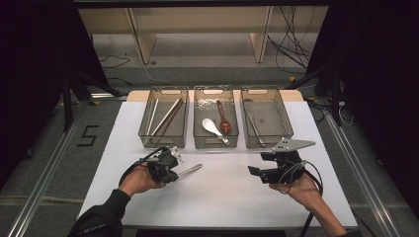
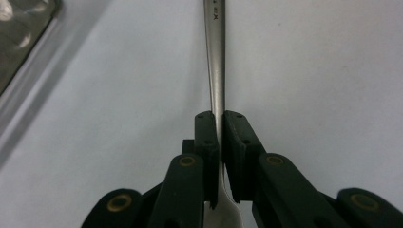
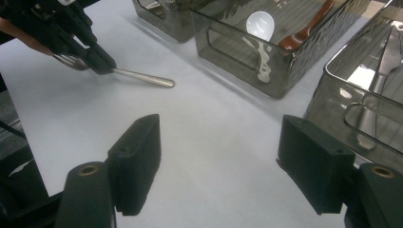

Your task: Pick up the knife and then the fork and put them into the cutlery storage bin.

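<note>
Left gripper (image 1: 170,170) clamped tight on metal fork (image 1: 189,171), gripping near neck, handle pointing toward 2 o'clock, low over white table (image 1: 222,197), near-left area. Right gripper (image 1: 258,172) at 4 o'clock, jaws spread wide, nothing between. Three trays along far edge; middle tray (image 1: 216,140) holds white spoon (image 1: 212,128).

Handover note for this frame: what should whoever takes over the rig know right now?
Left gripper: shut on a metal fork near its tine end, handle pointing forward over the table.
Right gripper: open, holding nothing, hovering over the table.
Three bins: left bin has chopsticks, middle bin spoons, right bin one metal utensil.
Done: fork picked up.
Left: probably drop it in the right bin.
</note>
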A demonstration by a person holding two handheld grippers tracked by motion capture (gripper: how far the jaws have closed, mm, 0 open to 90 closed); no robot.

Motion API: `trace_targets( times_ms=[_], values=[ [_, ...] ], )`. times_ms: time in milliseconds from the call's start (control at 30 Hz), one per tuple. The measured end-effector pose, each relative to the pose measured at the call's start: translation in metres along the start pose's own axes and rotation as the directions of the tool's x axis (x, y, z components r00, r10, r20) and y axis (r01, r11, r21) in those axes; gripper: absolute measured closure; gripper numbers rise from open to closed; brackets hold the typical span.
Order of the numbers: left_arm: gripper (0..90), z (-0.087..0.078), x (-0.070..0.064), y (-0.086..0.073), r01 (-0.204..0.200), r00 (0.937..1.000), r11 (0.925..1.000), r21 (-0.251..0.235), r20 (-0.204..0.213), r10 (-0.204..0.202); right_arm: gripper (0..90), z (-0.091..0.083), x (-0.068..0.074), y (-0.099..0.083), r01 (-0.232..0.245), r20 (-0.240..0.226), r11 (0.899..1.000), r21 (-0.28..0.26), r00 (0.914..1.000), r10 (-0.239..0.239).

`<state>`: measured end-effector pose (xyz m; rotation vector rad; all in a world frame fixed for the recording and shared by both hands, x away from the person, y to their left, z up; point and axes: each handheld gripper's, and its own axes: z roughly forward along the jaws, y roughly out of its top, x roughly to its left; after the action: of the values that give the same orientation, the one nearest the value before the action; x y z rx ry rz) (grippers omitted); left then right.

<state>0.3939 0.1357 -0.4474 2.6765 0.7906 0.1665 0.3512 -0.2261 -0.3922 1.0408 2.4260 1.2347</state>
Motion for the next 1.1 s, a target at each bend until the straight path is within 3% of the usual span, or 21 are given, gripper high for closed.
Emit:
trace_targets(
  times_ms=[233, 667, 900, 1100],
  values=[
    [84.0, -0.005, -0.002, 0.001, 0.005, 1.0, 1.0, -0.005, 0.004, -0.005, 31.7, 0.0, 0.0, 0.0, 0.0, 0.001, 1.0, -0.001, 1.0, 0.0],
    [84.0, -0.017, -0.012, 0.005, 0.01, 0.9996, 0.9979, -0.063, 0.029, -0.008, 31.9, 0.003, 0.004, 0.003, 0.007, -0.015, 1.0, -0.004, 0.9999, -0.007],
    [84.0, -0.021, -0.027, 0.011, -0.031, 0.9975, 0.9965, -0.078, 0.06, 0.036, 31.8, 0.016, 0.022, 0.01, 0.08, -0.059, 0.997, -0.003, 0.995, -0.08],
    [84.0, -0.027, -0.041, 0.018, -0.078, 0.994, 0.9925, -0.095, 0.07, 0.085, 31.7, 0.031, 0.041, 0.014, 0.172, -0.097, 0.985, 0.024, 0.9808, -0.169]
  ],
)
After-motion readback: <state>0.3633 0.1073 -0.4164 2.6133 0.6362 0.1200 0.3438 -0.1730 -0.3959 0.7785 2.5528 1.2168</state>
